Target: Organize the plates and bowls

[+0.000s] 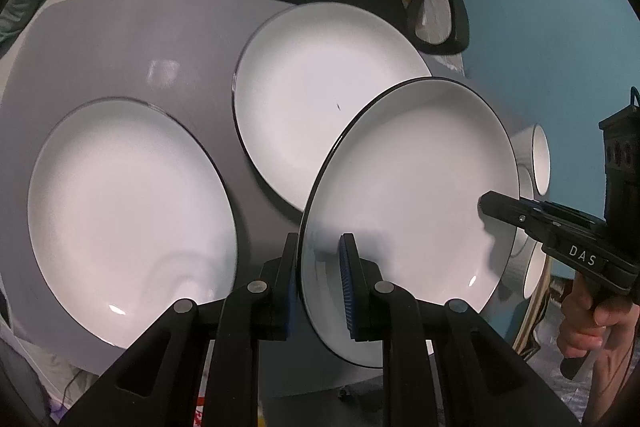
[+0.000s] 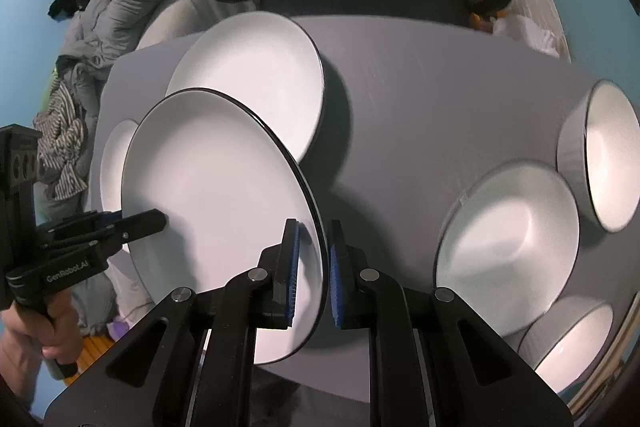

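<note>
Black-rimmed white plate (image 1: 412, 195) lifted, tilted above the grey table (image 1: 120, 39), clamped at opposite rims by left gripper (image 1: 320, 279) and right gripper (image 2: 312, 267), marked "DAS" and "GenRobot.AI". Two plates (image 1: 132, 211) below; three bowls (image 2: 508, 247) toward the right edge.

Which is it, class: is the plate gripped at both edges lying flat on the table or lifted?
Lifted: the held plate overlaps two plates lying on the table.

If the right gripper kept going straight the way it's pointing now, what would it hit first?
Probably the bare grey table, in the gap between the plates and bowls. The right gripper points steeply down, clamped on the lifted plate rim, so that plate would land first. Depth is uncertain.
</note>
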The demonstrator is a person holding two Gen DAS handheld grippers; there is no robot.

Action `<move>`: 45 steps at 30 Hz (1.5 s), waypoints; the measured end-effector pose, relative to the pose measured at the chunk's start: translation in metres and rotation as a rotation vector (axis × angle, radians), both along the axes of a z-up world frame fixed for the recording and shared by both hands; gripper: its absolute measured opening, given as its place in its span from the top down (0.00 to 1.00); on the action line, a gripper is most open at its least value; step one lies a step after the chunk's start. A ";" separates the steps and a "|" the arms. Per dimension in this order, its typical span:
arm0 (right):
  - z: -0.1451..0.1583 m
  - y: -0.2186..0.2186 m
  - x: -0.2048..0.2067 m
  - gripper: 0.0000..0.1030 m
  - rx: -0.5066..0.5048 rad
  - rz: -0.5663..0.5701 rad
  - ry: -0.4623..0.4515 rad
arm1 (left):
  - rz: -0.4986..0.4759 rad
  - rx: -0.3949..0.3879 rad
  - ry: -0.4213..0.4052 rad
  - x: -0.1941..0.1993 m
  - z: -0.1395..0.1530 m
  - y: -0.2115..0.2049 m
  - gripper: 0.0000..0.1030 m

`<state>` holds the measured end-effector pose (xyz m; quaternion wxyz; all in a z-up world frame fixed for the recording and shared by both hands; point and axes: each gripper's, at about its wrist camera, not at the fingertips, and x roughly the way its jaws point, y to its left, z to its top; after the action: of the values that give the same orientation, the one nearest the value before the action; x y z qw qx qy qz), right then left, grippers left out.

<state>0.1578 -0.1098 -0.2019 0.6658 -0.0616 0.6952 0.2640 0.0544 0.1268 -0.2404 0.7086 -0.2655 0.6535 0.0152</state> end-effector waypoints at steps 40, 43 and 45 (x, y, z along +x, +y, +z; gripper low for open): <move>-0.053 0.073 0.060 0.86 -0.057 0.096 0.097 | 0.052 0.153 0.162 0.070 -0.034 0.035 0.80; -0.054 0.074 0.061 0.83 -0.068 0.089 0.113 | 0.059 0.158 0.161 0.069 -0.035 0.036 0.80; -0.055 0.075 0.063 0.83 -0.074 0.076 0.131 | 0.060 0.153 0.160 0.069 -0.034 0.037 0.80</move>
<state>0.2213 -0.0351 -0.2572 0.6056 -0.0951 0.7437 0.2667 0.1232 0.1636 -0.2747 0.6716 -0.2279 0.6968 0.1074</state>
